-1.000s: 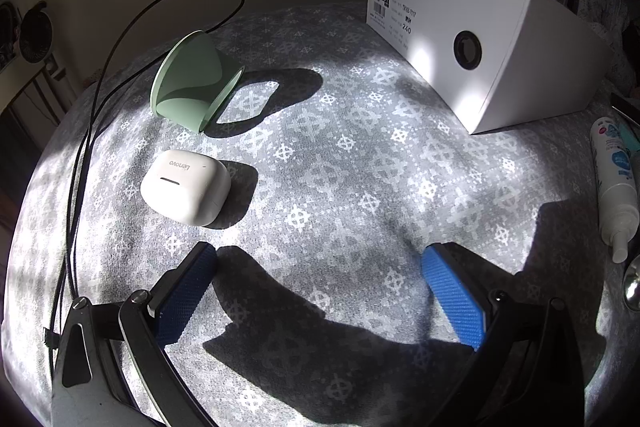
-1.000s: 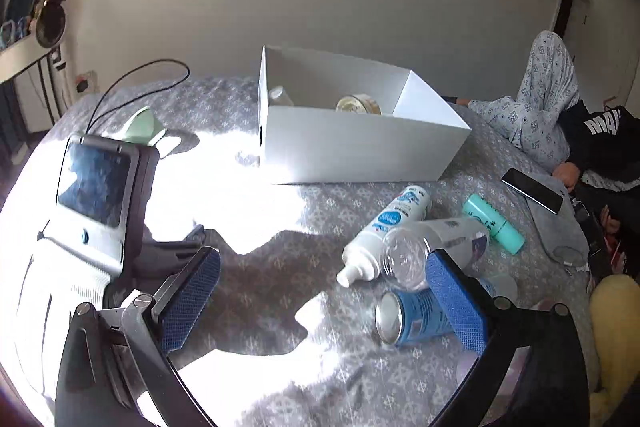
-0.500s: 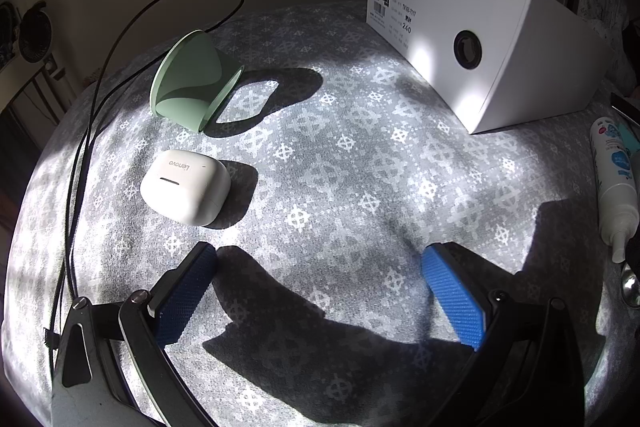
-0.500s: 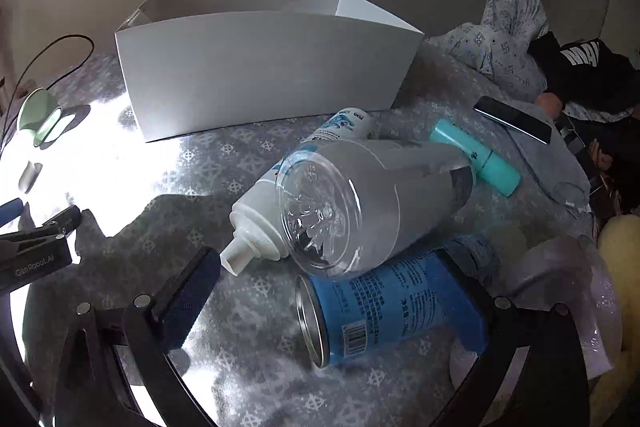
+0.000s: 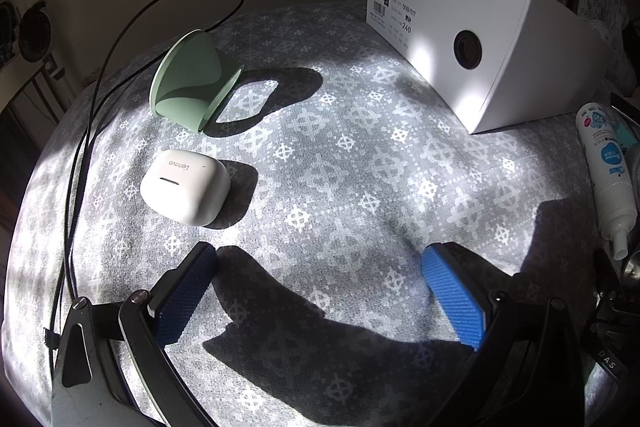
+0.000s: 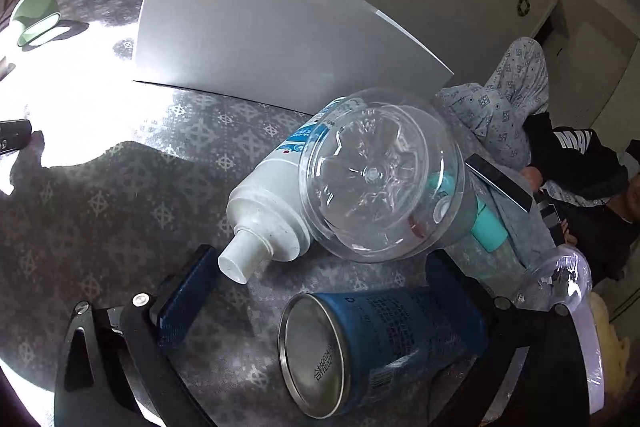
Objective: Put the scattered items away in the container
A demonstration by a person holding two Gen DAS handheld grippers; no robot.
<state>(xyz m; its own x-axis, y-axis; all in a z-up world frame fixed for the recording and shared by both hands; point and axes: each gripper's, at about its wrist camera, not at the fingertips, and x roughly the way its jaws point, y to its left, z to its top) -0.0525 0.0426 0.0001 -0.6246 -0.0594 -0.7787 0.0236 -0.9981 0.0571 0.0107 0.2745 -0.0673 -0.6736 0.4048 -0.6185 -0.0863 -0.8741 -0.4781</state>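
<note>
The white cardboard box [image 5: 480,47] stands at the back right on the grey patterned bedspread [image 5: 340,187]. A white earbud case [image 5: 186,185] and a green cup [image 5: 192,83] on its side lie ahead of my open left gripper [image 5: 318,267], which holds nothing. My right gripper [image 6: 320,263] is open and low over a blue can [image 6: 380,347], which lies between its fingers against the right one. Just beyond are a clear plastic bottle [image 6: 376,175], a white pump bottle [image 6: 276,203] and a teal tube [image 6: 486,227]. The box [image 6: 260,39] stands behind them.
A black cable [image 5: 80,131] runs along the left edge of the bed. A person [image 6: 568,155] lies at the right, with a black phone [image 6: 500,183] beside them. Crumpled clear plastic [image 6: 560,279] sits by my right finger. The white pump bottle [image 5: 608,171] shows at the right edge.
My right gripper has dropped and pushed forward until the blue can lies between its open fingers. The left gripper has stayed still.
</note>
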